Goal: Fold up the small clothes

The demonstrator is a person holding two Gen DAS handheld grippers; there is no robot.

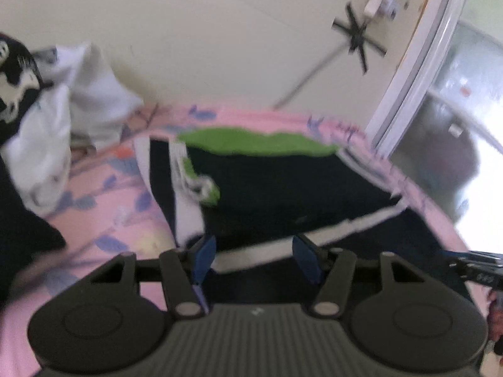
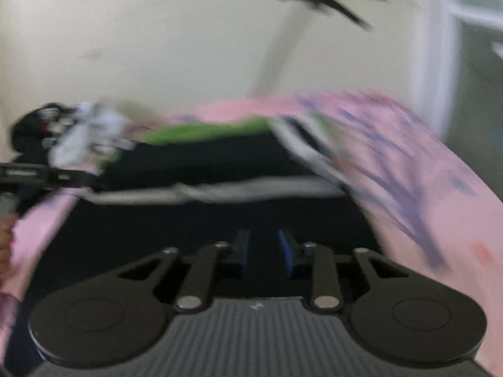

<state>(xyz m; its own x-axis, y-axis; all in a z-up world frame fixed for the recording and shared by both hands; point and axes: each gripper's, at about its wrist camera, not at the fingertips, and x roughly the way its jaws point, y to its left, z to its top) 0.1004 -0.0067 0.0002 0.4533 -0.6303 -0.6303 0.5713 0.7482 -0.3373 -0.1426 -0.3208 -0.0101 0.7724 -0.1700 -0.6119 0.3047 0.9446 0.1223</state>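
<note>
Shorts [image 1: 283,188], black with a green waistband, lie flat mid-bed on the pink sheet [image 1: 103,207]; left gripper [image 1: 254,259] hovers wide apart at their near hem. Soft, light cloth: pinch the hem corners

Right gripper [image 2: 263,249], blurred, slightly apart over black cloth. No containers visible

The black garment [image 1: 283,188] with white stripes and a green band lies spread flat on the pink bed, stretching toward twelve o'clock from me. A white-and-black heap of clothes [image 1: 47,119] sits at ten o'clock, apparently unfolded.
</note>
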